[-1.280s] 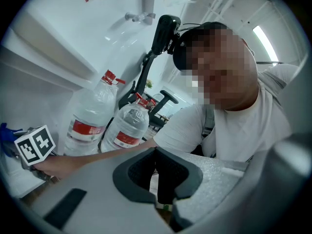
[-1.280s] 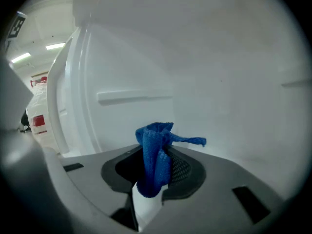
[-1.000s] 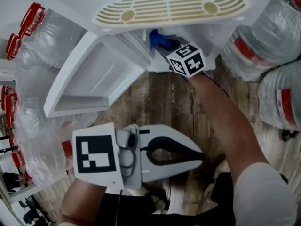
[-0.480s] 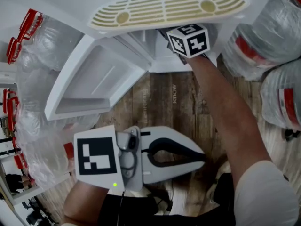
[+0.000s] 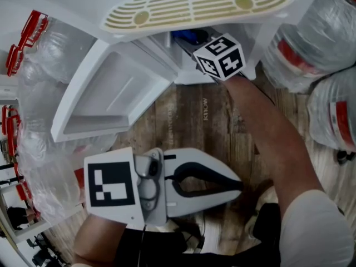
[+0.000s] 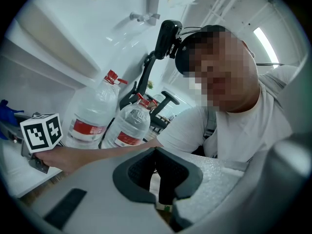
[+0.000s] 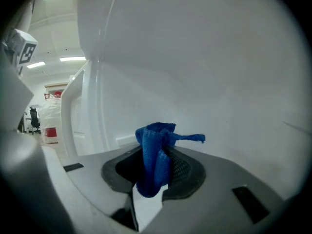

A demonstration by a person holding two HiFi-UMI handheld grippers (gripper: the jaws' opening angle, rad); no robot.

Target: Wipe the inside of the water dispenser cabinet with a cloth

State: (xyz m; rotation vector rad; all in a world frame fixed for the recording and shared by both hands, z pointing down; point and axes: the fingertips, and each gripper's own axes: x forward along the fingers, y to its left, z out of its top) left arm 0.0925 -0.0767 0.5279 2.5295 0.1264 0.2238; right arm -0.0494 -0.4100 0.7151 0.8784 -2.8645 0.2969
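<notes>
The white water dispenser's cabinet [image 5: 192, 71] stands open below its yellowed drip grille [image 5: 194, 4], with the door [image 5: 111, 93] swung out to the left. My right gripper [image 5: 194, 42] reaches into the opening, its marker cube just outside. It is shut on a blue cloth [image 5: 185, 36]. In the right gripper view the bunched cloth [image 7: 156, 155] sticks up from the right gripper [image 7: 155, 179], close to the white inner wall [image 7: 204, 72]. My left gripper [image 5: 238, 183] is held low over the wooden floor, shut and holding nothing; the left gripper view shows it [image 6: 163, 189] pointing back at the person.
Large water bottles crowd both sides, at the right [image 5: 317, 43] and at the left [image 5: 39, 54]. The open door takes up the space left of the cabinet. Wooden floor [image 5: 189, 121] lies between the cabinet and the left gripper.
The right gripper pushed deeper into the cabinet, hiding the cloth, then drew back slightly so the cloth shows again. The left gripper stayed put.
</notes>
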